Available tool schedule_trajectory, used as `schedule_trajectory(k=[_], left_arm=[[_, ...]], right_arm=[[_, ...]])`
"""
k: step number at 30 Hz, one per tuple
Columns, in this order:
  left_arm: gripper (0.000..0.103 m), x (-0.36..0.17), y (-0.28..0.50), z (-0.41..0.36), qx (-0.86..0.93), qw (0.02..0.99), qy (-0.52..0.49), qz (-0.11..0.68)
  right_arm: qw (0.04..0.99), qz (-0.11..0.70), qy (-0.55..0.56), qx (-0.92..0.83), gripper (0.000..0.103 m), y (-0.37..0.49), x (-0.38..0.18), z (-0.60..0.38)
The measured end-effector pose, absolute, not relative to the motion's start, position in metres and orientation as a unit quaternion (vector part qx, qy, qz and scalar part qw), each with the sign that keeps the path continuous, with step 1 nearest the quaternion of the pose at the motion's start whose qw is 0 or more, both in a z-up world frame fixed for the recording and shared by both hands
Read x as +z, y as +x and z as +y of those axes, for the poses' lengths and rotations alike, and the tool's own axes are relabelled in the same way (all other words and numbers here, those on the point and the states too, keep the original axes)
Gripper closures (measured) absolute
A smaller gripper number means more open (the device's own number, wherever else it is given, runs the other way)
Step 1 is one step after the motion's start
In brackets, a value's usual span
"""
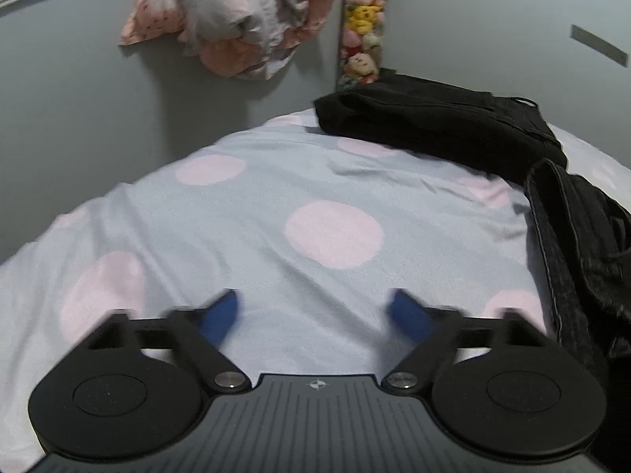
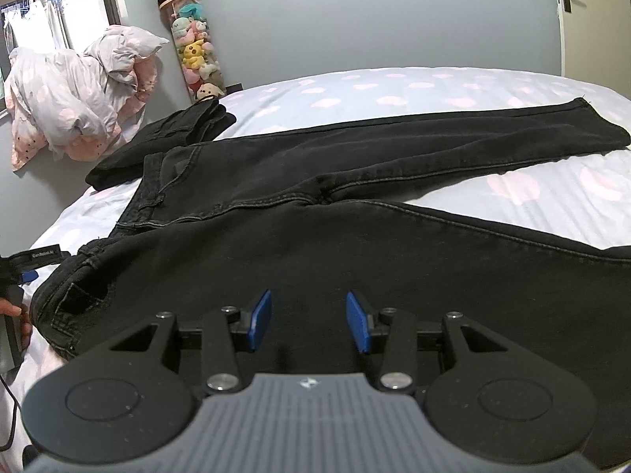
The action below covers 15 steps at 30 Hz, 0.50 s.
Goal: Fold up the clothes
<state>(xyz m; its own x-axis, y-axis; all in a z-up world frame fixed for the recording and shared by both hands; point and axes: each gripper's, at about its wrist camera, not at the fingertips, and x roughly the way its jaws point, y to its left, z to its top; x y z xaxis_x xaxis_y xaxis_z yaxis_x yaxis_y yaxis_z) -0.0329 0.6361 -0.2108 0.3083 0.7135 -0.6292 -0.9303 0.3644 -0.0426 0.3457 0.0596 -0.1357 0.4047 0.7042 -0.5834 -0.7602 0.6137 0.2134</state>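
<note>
Black jeans (image 2: 315, 197) lie spread flat on the bed, waistband to the left and both legs running right. My right gripper (image 2: 308, 299) hovers over the near leg by the hip. Its blue pads (image 2: 260, 319) stand apart with only flat fabric under them. My left gripper (image 1: 313, 303) is open over bare sheet, with nothing between its blurred blue pads (image 1: 221, 319). To its right is the jeans' waistband (image 1: 572, 244). In the right wrist view a hand (image 2: 17, 315) shows at the left edge beside the waistband.
The bed has a pale blue sheet with pink dots (image 1: 335, 236). A folded black garment (image 1: 434, 126) lies at its far corner. Crumpled bedding (image 2: 79, 94) is heaped against the grey wall, and a tube of plush toys (image 2: 195, 51) leans nearby. A cable (image 2: 10, 406) trails at the lower left.
</note>
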Motion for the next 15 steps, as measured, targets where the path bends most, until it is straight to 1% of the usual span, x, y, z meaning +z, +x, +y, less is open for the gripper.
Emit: schedule_trajectory(k=[1,4,8,15], left_arm=[[0.040,-0.201,-0.032,0.633,0.515,0.790,-0.209,0.259],[0.038,-0.172,-0.025,0.617,0.444,0.832,-0.228,0.240],[0.038,-0.147,0.007,0.595,0.346,0.870,-0.245,0.252],[0.038,-0.158,0.065,0.598,0.240,0.850,-0.327,0.336]], right_arm=[[0.837,0.326,-0.042,0.438,0.057,0.346,-0.136,0.059],[0.836,0.326,-0.043,0.439,0.057,0.345,-0.136,0.060],[0.835,0.324,-0.045,0.443,0.057,0.342,-0.135,0.061],[0.838,0.320,-0.031,0.441,0.057,0.344,-0.133,0.057]])
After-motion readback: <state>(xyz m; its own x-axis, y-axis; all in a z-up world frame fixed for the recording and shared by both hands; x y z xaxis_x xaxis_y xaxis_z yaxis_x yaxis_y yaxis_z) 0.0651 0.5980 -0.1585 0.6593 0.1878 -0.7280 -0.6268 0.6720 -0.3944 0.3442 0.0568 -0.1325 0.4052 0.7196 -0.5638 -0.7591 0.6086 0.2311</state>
